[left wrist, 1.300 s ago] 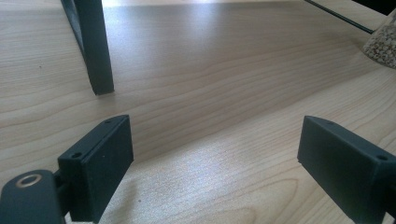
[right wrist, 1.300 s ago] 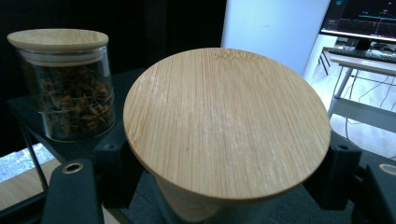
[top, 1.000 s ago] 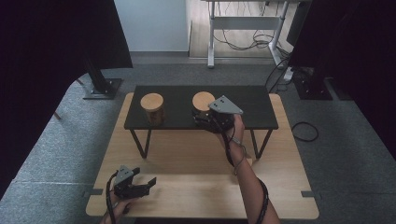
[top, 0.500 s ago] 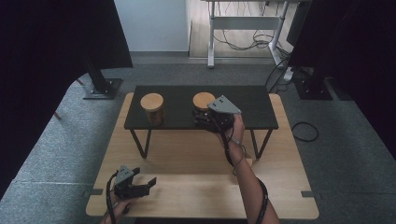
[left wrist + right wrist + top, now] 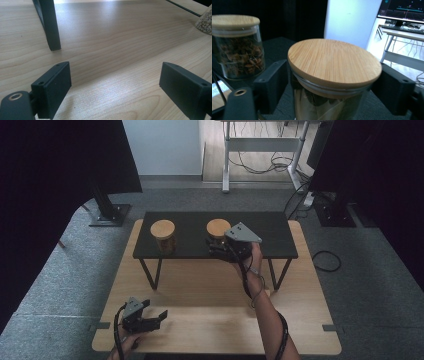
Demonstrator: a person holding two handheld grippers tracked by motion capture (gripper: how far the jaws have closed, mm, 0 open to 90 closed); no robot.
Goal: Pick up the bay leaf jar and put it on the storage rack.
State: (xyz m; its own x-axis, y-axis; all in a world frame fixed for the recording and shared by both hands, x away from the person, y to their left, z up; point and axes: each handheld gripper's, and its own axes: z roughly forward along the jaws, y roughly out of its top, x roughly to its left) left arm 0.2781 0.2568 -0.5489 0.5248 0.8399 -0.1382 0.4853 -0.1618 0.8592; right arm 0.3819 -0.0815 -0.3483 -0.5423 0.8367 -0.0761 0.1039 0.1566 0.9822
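Nothing much has shifted over the last second: my right gripper (image 5: 220, 251) was already at the near jar (image 5: 218, 231) on the black shelf (image 5: 280, 237), and it sits there the same way, while my left gripper (image 5: 150, 320) has stayed low by the near left corner of the counter (image 5: 200, 290). From the right gripper view my fingers (image 5: 272, 80) stand spread on either side of that jar (image 5: 332, 75), flanking the glass just under the lid (image 5: 334, 61); whether the pads are touching it yet I cannot tell. I judge the jar fairly heavy for its size, stiff, smooth and breakable, so it wants a firm squeeze on the glass wall below the lid's lip, never on the lid, which may simply lift off. Inside it I make out dark, leaf-like stuff, dry and loose by the look of it. It stands near the front edge of the shelf, about mid-length. A second jar (image 5: 237, 47) with the same kind of bamboo lid stands well apart toward the shelf's left end, holding brownish dried pieces. My left fingers (image 5: 52, 87) are spread wide over bare wood and hold nothing, with a shelf leg (image 5: 48, 25) ahead of them.
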